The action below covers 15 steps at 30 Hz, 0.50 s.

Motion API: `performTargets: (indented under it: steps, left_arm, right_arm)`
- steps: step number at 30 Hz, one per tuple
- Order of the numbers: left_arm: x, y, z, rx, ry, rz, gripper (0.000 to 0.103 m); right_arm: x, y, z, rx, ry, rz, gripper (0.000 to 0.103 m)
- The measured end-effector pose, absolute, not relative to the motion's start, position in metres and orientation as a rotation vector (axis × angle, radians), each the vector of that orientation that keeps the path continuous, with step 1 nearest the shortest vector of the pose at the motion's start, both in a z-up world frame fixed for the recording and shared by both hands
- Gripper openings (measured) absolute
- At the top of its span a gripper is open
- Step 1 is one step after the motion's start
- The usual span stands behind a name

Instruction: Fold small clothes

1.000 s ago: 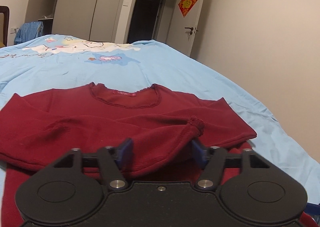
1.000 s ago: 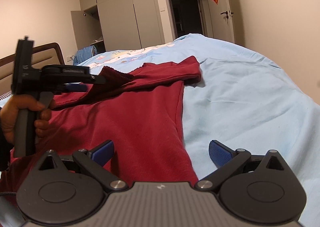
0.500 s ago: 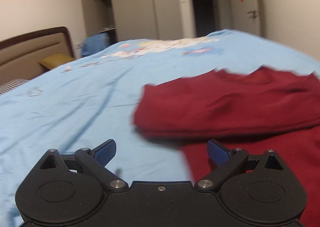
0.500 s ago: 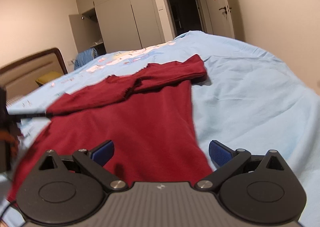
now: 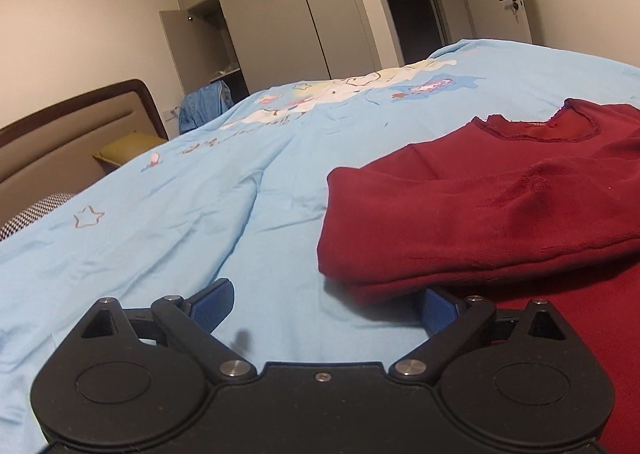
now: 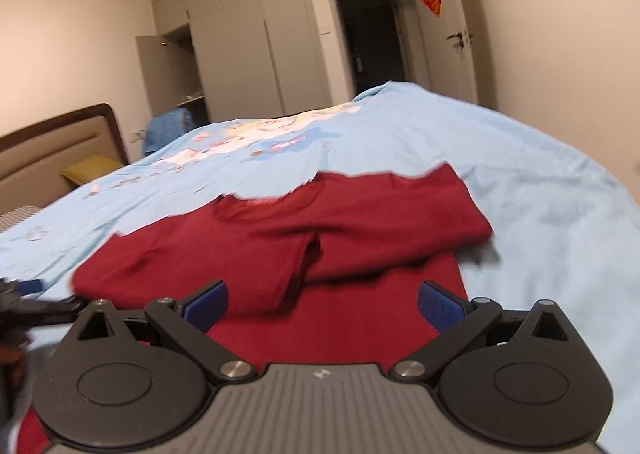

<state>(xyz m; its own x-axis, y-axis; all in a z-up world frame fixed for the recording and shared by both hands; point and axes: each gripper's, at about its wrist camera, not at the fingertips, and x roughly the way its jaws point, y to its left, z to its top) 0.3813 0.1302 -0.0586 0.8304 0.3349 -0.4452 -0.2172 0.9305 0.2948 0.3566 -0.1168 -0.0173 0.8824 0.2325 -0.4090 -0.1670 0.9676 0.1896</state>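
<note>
The left gripper [image 5: 326, 306] is spread wide and empty beside the folded left sleeve of the red top [image 5: 480, 213]. The right gripper [image 6: 322, 304] is likewise wide, nothing gripped, over the top's body on the blue bedsheet [image 6: 540, 193].

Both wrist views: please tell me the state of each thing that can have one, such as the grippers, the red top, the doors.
Left gripper: open, holding nothing.
Right gripper: open, holding nothing.
Dark red knitted long-sleeved top: lying flat on the bed, both sleeves folded across the chest.
Light blue printed bedsheet: spread out, slightly wrinkled.
Grey wardrobe door: open.
White room door: open.
</note>
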Motion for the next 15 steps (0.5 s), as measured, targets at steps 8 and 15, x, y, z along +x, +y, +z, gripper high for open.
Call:
performTargets:
  steps: [8,15]
  left_arm:
    - [0.386,0.144,-0.059,0.202,0.482,0.334,0.094]
    - [0.388,0.139,-0.059,0.241,0.446,0.306,0.089]
  right_arm:
    - [0.415,-0.083,-0.046,0.045,0.521,0.127,0.103]
    - [0.416,-0.093,-0.063,0.108,0.519,0.154,0.103]
